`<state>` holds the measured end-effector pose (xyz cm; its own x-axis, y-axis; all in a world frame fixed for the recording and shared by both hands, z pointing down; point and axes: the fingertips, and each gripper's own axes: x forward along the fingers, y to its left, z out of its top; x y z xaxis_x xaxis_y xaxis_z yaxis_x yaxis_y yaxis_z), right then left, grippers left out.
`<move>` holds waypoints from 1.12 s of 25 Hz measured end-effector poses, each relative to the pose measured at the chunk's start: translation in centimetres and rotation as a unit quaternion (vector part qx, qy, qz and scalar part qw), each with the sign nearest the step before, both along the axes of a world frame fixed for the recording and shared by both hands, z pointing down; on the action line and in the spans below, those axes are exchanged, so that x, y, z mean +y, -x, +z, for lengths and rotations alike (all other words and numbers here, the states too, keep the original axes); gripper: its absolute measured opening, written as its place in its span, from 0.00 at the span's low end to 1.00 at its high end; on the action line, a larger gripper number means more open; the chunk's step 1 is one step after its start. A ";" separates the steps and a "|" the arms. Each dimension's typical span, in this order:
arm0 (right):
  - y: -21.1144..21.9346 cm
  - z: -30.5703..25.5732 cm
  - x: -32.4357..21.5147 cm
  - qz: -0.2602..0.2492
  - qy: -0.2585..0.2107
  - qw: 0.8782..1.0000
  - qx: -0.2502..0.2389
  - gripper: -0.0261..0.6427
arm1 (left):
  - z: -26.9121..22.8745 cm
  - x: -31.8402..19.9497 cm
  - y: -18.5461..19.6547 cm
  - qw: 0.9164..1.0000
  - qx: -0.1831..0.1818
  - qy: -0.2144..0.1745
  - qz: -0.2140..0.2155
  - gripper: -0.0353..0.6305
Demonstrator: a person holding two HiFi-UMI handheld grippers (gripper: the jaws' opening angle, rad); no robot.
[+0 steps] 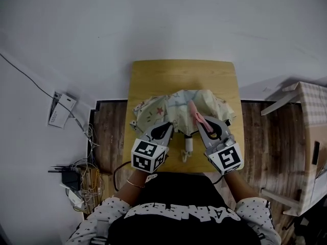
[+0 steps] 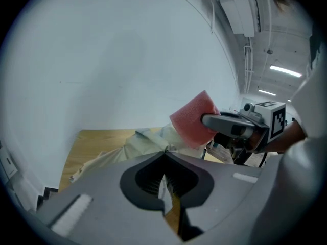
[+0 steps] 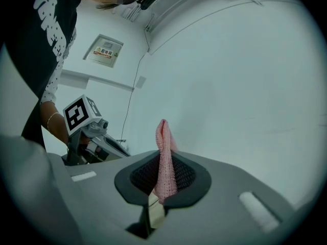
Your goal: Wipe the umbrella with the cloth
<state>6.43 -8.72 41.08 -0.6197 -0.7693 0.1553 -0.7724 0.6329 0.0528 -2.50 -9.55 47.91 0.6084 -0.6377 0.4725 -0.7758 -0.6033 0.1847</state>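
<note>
White wall backs a small wooden table, and on it lies the umbrella, collapsed, its pale patterned canopy spread loosely across the middle and its handle pointing at the person near the front edge.

Just above the canopy's right half stands the pink cloth, a narrow fold rising from the right gripper. That gripper's jaws are clamped on the fold's lower part, so most of the cloth sticks out free beyond the tips. It does not seem to be pressed on the fabric yet.

On the other side of the handle is the left gripper. Its jaws are closed, tips meeting right at a crease of the canopy, and they look to nip a thin bit of that fabric.

Wiping has probably not begun. The weak point is the left hold: a pinch of slack fabric may slip out once the cloth drags, and then the whole umbrella would slide with the stroke, perhaps toward the table's edge. The cloth, held only by its lower part, could fold over or pull free if pushed hard, and a rib could snag it.
</note>
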 end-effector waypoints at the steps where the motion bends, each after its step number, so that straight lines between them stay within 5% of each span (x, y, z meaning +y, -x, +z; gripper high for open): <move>1: 0.4 -0.1 -0.3 0.001 0.001 1.000 0.002 0.09 | -0.1 0.0 0.4 1.000 0.002 0.001 0.003 0.06; 17: 7.6 0.3 -3.7 -0.002 -0.026 0.998 0.055 0.09 | -0.2 -0.2 7.0 0.999 0.016 0.023 0.037 0.06; 28: 11.7 2.9 -3.9 -0.034 -0.001 0.994 0.104 0.09 | -0.4 0.2 8.6 0.998 0.023 0.024 0.056 0.06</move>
<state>-5.26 -12.57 43.95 -0.6244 -0.7275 0.2845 -0.7006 0.6826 0.2080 -11.09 -9.40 47.51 0.6961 -0.5413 0.4717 -0.6940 -0.6756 0.2489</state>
